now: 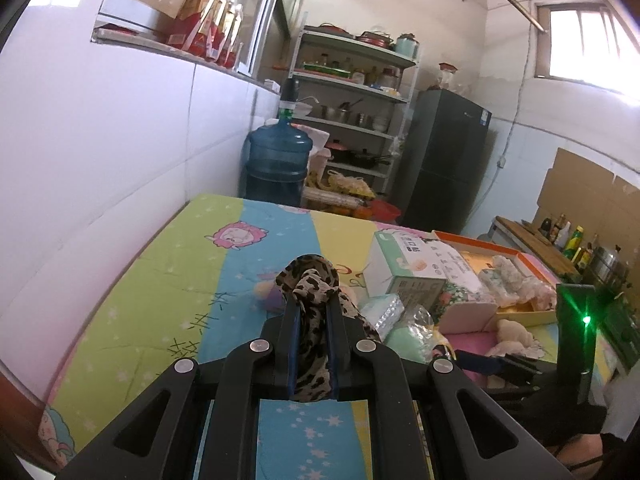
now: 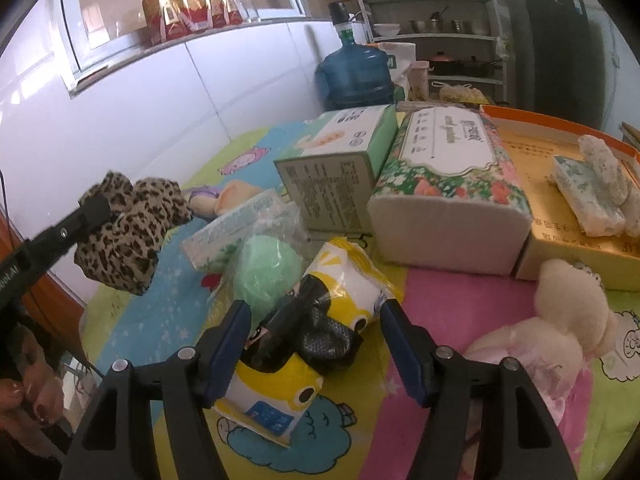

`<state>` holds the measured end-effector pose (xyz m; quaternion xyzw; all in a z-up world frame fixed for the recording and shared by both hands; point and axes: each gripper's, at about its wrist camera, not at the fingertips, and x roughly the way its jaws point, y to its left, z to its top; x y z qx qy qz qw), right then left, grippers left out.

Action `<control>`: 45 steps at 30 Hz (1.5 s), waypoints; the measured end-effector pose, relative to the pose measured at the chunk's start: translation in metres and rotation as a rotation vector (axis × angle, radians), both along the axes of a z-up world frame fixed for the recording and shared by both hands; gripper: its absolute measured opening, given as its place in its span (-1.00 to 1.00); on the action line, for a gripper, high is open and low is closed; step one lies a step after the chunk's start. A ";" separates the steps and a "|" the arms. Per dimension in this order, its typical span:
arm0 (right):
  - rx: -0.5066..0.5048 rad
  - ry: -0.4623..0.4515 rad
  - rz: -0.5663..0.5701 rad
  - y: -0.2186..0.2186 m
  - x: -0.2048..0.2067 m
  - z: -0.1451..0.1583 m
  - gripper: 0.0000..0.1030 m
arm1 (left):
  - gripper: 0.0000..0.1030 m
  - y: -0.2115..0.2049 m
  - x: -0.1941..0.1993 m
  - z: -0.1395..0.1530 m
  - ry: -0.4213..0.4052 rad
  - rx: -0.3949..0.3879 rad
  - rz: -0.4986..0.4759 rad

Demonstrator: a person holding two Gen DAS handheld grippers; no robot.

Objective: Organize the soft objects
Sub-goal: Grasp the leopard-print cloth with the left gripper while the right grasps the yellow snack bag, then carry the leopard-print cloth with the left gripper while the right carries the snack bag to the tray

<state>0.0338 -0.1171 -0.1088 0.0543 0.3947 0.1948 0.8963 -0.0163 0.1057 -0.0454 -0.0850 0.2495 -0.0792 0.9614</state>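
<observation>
Left gripper (image 1: 313, 312) clamps leopard cloth (image 1: 310, 280); right gripper (image 2: 316, 320) gapes

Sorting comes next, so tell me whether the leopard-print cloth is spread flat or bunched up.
Bunched up. The leopard-print cloth hangs in a crumpled wad, clamped in the left gripper and lifted clear of the bed sheet.

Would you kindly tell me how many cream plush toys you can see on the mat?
1: a cream plush toy lies on the pink stripe right of the right hand-held gripper. Others may be hidden.
</observation>
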 end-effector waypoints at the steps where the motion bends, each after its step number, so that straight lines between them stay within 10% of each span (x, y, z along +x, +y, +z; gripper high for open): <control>1: -0.004 0.002 0.003 0.001 0.000 0.000 0.31 | -0.79 0.000 0.000 0.000 0.000 -0.001 0.000; 45: 0.028 -0.167 0.007 -0.033 -0.030 0.062 0.07 | -0.79 -0.048 0.000 0.038 -0.071 0.045 -0.097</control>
